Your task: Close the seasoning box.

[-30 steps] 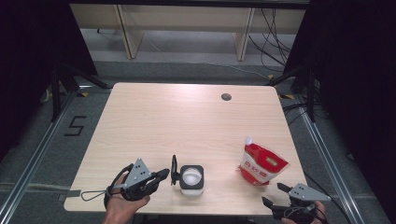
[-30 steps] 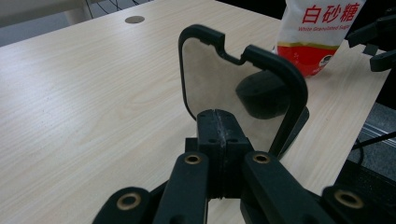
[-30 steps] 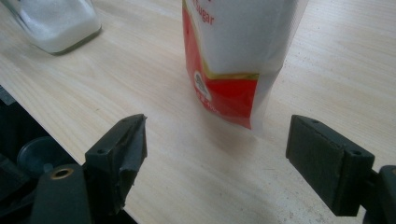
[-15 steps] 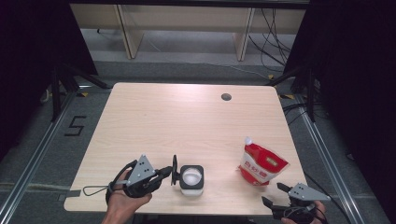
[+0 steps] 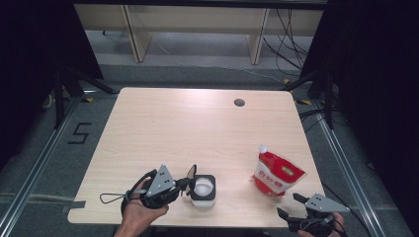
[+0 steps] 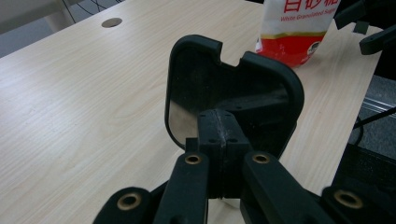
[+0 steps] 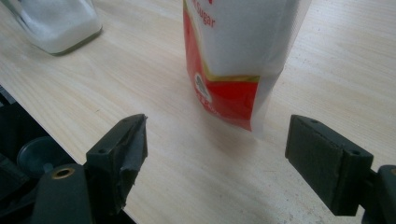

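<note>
My left gripper (image 5: 187, 181) is clamped on the raised black lid (image 6: 233, 100) of the sugar jar (image 5: 203, 190), which sits near the table's (image 5: 163, 128) front edge. My right gripper (image 7: 217, 154) hangs with its jaws wide apart, just short of the red-and-white sugar pouch (image 5: 275, 173). The pouch looks upright, though I can't be sure.

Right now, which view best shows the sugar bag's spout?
The high view: the whole sugar bag stands there with its white spout. The left gripper view crops it at the label; the right gripper view catches its lower half.
</note>
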`<action>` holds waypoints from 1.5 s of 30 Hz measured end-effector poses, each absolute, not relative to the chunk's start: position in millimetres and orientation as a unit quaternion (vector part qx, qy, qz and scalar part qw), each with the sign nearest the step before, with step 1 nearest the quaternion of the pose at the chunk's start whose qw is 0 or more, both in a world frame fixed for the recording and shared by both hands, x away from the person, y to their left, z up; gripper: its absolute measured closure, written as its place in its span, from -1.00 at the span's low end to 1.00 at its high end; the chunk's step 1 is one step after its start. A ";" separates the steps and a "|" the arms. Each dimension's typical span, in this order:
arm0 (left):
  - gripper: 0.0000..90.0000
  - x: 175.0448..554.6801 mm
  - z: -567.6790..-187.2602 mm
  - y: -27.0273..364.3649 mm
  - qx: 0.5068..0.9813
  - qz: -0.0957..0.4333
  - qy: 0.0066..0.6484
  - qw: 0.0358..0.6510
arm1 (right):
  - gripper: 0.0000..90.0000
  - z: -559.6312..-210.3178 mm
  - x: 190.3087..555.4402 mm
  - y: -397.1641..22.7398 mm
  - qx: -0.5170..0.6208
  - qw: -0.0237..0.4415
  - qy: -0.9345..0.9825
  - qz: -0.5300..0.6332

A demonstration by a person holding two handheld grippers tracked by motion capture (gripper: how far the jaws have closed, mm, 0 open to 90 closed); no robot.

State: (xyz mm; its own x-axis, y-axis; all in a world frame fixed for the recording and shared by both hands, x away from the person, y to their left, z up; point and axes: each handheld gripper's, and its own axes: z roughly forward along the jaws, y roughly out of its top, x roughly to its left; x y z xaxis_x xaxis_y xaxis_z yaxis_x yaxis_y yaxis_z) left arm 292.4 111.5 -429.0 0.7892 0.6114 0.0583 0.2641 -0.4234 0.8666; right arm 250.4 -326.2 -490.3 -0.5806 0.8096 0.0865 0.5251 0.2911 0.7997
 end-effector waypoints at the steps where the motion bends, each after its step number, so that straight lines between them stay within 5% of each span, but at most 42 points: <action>1: 0.98 292.7 -429.5 110.1 0.825 0.186 0.265 0.464 | -0.52 -490.3 250.3 -326.1 0.425 0.171 0.785 0.417; 32: 0.97 300.1 -443.3 91.0 0.842 0.147 0.252 0.454 | -0.51 -491.0 253.2 -326.8 0.405 0.177 0.792 0.421; 45: 0.15 292.0 -437.2 106.4 0.811 0.119 0.287 0.496 | -0.51 -490.6 252.7 -326.5 0.406 0.180 0.793 0.418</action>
State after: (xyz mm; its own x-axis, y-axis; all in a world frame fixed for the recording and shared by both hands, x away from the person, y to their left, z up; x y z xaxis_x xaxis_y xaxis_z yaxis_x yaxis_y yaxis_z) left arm 292.0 106.4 -437.2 0.8073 0.5831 -0.0910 0.3468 -0.3440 0.8726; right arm 252.7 -326.5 -490.6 -0.6059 0.7937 0.0543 0.4932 0.3213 0.8084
